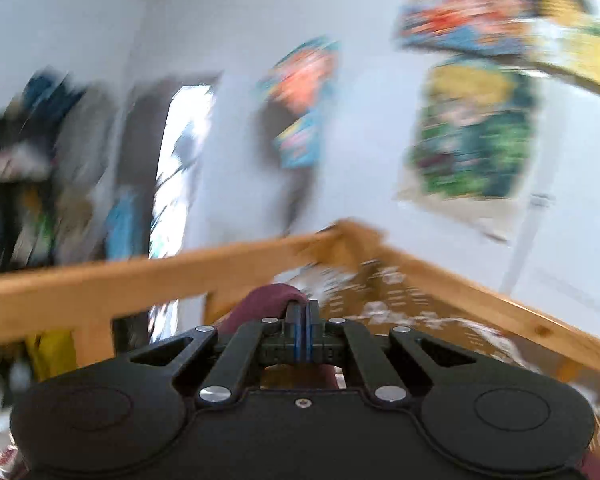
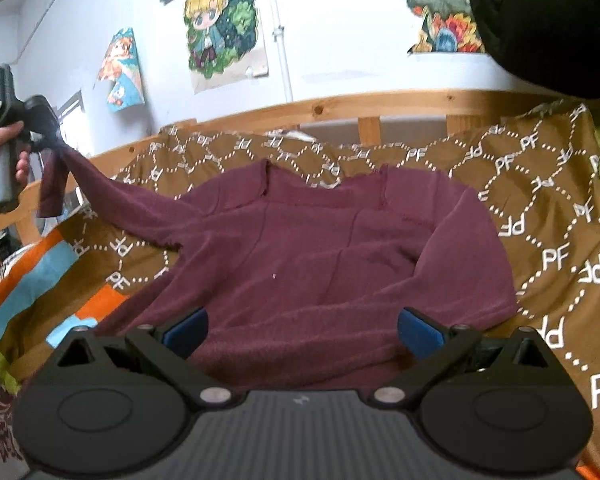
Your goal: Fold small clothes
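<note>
Maroon sweater (image 2: pixel 320 248) spread flat on brown patterned blanket (image 2: pixel 548 208) over bed. Left tongs (image 1: pixel 302 312) clamped on sleeve (image 2: pixel 96 184), lifted toward wooden rail (image 2: pixel 380 104). Right tongs (image 2: pixel 300 330) spread wide, holding nothing, above hem.

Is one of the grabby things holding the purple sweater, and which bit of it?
Yes. The left gripper is shut on the maroon sweater, pinching the end of its sleeve. The right gripper is open and holds nothing.
</note>
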Available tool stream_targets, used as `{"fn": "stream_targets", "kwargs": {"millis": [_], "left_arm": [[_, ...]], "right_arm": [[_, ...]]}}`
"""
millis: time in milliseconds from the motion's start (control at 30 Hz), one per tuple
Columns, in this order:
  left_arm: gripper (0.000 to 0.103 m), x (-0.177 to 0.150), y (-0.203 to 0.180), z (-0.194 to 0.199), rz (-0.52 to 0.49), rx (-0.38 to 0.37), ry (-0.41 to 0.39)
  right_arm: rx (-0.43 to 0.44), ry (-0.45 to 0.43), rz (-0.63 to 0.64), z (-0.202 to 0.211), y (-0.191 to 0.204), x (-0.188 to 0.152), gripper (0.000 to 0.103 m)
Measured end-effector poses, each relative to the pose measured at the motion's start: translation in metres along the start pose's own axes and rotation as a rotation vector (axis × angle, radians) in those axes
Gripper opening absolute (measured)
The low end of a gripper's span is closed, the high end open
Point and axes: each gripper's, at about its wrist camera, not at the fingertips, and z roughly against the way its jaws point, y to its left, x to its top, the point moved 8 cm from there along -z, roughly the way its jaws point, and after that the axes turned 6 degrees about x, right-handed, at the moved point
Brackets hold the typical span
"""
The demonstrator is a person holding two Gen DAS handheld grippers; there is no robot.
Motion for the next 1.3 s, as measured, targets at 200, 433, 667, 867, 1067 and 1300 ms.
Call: {"fn": "stream_targets", "kwargs": {"millis": [200, 433, 667, 867, 1067, 1300], "left_arm": [[0.005, -0.050, -0.051, 0.074, -0.040, -0.146, 0.060], [0.041, -0.150, -0.086, 0.120, 0.021, -0.315, 0.351], [0.082, -0.209, -0.082, 0.178, -0.022, -0.518, 0.478], [0.096, -0.200, -0.046, 0.202, -0.034, -0.565, 0.527], [0.102, -0.162, 0.014, 0.185, -0.056, -0.504, 0.485], [0.102, -0.155, 0.085, 0.132, 0.054, -0.364, 0.458]], "right_arm": [[-0.063, -0.050, 0.015, 0.012, -0.011, 0.015, 0.103], [-0.191, -0.091, 0.025, 0.028, -0.044, 0.027, 0.103], [-0.228, -0.117, -0.030, 0.033, -0.066, 0.032, 0.103], [-0.183, -0.097, 0.015, 0.027, -0.050, 0.025, 0.103], [-0.080, -0.052, 0.074, 0.017, -0.001, 0.010, 0.103], [0.152, -0.004, 0.100, -0.010, 0.099, 0.000, 0.099]]}}
